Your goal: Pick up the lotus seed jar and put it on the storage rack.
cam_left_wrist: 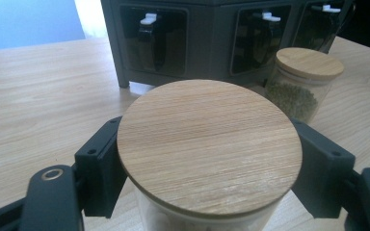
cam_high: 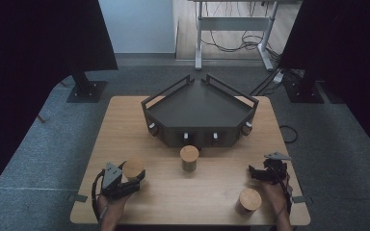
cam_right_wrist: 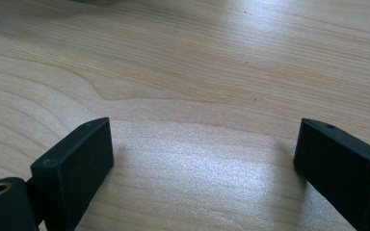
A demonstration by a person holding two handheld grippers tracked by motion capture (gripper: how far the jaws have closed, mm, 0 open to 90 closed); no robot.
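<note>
Gripping a bamboo-lidded jar near the tabletop's front left corner: left gripper, fingers clamped on the jar's sides. Hovering near the right edge: right gripper, fingers spread apart, nothing between.

Pale striped bamboo lid, black gripper, dark-grey rack

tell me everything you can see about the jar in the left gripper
The jar is a clear glass cylinder with a round, flat bamboo-look lid showing fine straight grain. It stands upright near the front left of the wooden table. The left gripper has a black jaw against each side of it just under the lid. Its contents are hard to make out. A second lidded jar of green grains stands apart behind it.
</note>
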